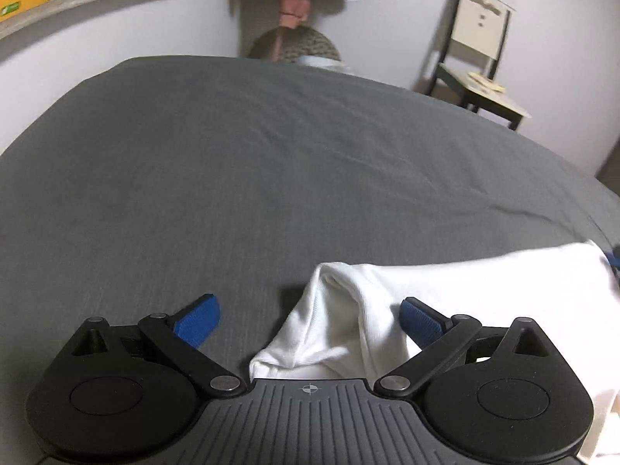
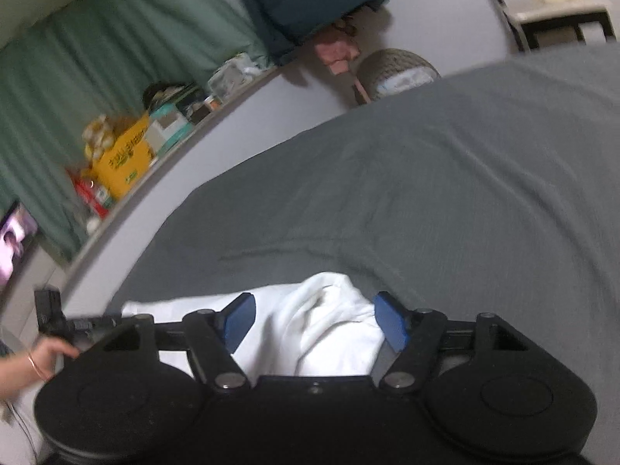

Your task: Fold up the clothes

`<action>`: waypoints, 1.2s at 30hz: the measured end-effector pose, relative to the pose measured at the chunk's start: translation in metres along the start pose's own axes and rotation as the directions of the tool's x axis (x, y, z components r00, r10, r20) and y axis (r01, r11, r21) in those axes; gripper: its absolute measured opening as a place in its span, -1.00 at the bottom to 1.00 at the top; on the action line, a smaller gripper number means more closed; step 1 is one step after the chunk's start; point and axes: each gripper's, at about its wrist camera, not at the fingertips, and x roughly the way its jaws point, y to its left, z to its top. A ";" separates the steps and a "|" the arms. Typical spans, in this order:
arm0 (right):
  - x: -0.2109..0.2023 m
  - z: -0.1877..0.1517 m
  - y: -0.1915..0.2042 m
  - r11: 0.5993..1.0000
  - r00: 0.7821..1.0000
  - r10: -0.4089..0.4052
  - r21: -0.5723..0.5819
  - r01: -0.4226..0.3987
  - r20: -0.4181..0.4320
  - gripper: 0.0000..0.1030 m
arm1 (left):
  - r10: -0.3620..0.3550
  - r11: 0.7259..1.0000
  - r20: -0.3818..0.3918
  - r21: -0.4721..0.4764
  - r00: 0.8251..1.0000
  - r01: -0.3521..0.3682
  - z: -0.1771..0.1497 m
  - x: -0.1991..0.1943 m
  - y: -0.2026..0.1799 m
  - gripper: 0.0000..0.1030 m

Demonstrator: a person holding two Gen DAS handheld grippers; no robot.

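Both the left tongs [image 1: 310, 319] and right tongs [image 2: 314, 319] stand spread over the white garment [image 1: 484, 290], and the writing on the yellow box [image 2: 124, 155] at middle left is unreadable.

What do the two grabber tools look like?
The left gripper has black jointed bars on round black discs, blue ribbed fingers, and a grey grooved body with a small crosshair mark. The right gripper looks the same, though its body looks black here. The hand beside it wears a thin bracelet.
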 end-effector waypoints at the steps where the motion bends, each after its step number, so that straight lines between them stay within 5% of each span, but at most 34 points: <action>1: -0.002 0.002 -0.007 0.999 1.000 0.000 0.036 0.000 0.001 0.21 | -0.032 0.999 0.001 -0.015 0.999 0.032 -0.002 -0.002 0.005 0.93; 5: -0.003 0.003 -0.030 0.980 0.997 0.079 0.183 -0.073 -0.025 0.22 | -0.161 0.980 -0.017 -0.124 0.987 0.158 -0.006 -0.005 0.032 0.94; 9: 0.006 0.002 -0.029 0.978 0.989 0.136 0.168 -0.125 -0.060 0.28 | -0.287 0.923 -0.003 -0.270 0.958 0.276 -0.006 0.004 0.052 0.94; 15: 0.024 0.016 -0.029 0.975 0.974 0.197 0.124 -0.183 -0.115 0.28 | -0.269 0.954 -0.054 -0.155 0.962 0.258 0.004 0.024 0.040 0.94; 18: 0.032 0.026 -0.032 0.964 0.955 0.247 0.138 -0.225 -0.167 0.28 | -0.302 0.949 -0.089 -0.124 0.949 0.291 0.014 0.030 0.035 0.93; 22: 0.040 0.036 -0.026 0.961 0.910 0.277 0.077 -0.266 -0.308 0.33 | -0.354 0.935 -0.193 -0.049 0.915 0.351 0.028 0.039 0.022 0.93; 26: 0.056 0.050 -0.021 0.952 0.854 0.292 0.044 -0.303 -0.430 0.32 | -0.345 0.932 -0.250 0.027 0.905 0.363 0.038 0.044 0.015 0.92; 28: 0.064 0.054 -0.019 0.950 0.836 0.296 0.048 -0.309 -0.462 0.33 | -0.339 0.936 -0.230 0.015 0.912 0.352 0.041 0.044 0.017 0.83; 32: 0.069 0.052 -0.006 0.948 0.817 0.278 0.008 -0.318 -0.506 0.26 | -0.239 0.958 -0.183 0.114 0.954 0.262 0.032 0.032 0.012 0.03; 36: 0.059 0.044 -0.005 0.951 0.797 0.256 -0.004 -0.309 -0.547 -0.16 | -0.235 0.951 -0.203 0.156 0.951 0.268 0.028 0.024 0.003 -0.21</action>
